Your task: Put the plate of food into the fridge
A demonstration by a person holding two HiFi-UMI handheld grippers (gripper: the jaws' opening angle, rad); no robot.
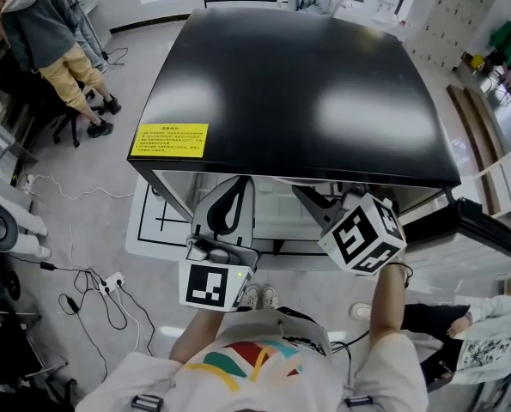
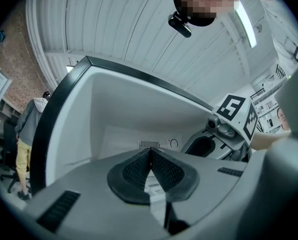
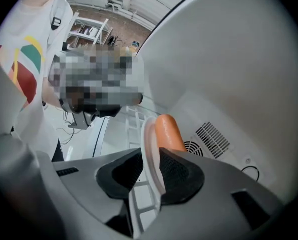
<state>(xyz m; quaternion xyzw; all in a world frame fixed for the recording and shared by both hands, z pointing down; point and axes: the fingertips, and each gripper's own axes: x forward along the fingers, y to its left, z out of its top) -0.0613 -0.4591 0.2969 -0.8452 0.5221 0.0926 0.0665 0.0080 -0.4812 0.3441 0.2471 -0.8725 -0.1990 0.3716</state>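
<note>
Placement into the fridge [image 1: 298, 84] in hand, seemingly at the letting-go stage. Shows the white plate [image 3: 147, 134] with its sausage [image 3: 169, 134] already inside the white compartment, near the back wall's vent grille [image 3: 212, 133], rim set between the fingers of the right gripper [image 3: 150, 156]. Looks released rather than clamped there: one pad against the rim, the other standing off across a dark gap. Cannot tell what, if anything, bears the plate from below. Has the left gripper [image 2: 150, 154] beside it in the same compartment, fingers clenched together on nothing. Calls next for confirming support under the plate, then drawing the right gripper straight back off the rim without dragging or tipping it, and shutting the fridge.
</note>
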